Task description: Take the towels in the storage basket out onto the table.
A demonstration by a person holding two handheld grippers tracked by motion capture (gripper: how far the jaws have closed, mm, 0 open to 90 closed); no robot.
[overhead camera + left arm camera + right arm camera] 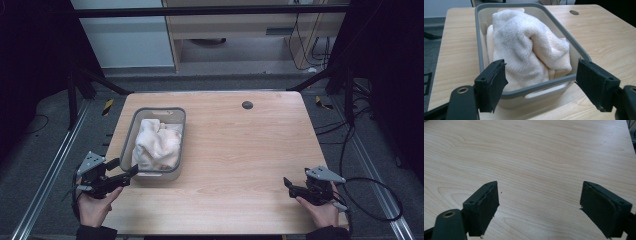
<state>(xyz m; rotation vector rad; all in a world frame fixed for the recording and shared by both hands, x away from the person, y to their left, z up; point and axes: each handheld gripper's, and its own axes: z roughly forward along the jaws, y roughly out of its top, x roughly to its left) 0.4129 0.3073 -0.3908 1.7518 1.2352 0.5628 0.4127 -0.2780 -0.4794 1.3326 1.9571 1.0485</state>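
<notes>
Reaching for the towel [529, 50] heaped in the grey bin [480, 50] at the desk's [240, 150] left, the left gripper [127, 172] hovers wide and empty at the near rim; best dip over it and pinch the top fold. The right gripper [289, 184] waits wide, empty.

The tabletop [240, 150] is pale wood with a light grain and rounded corners, set on dark floor between metal rails. A grey plastic bin [131, 131] stands directly on it at the left, its long side running front to back, near the left edge. A small dark round cable port [247, 105] sits in the surface toward the far edge, right of the bin and well apart from it.
</notes>
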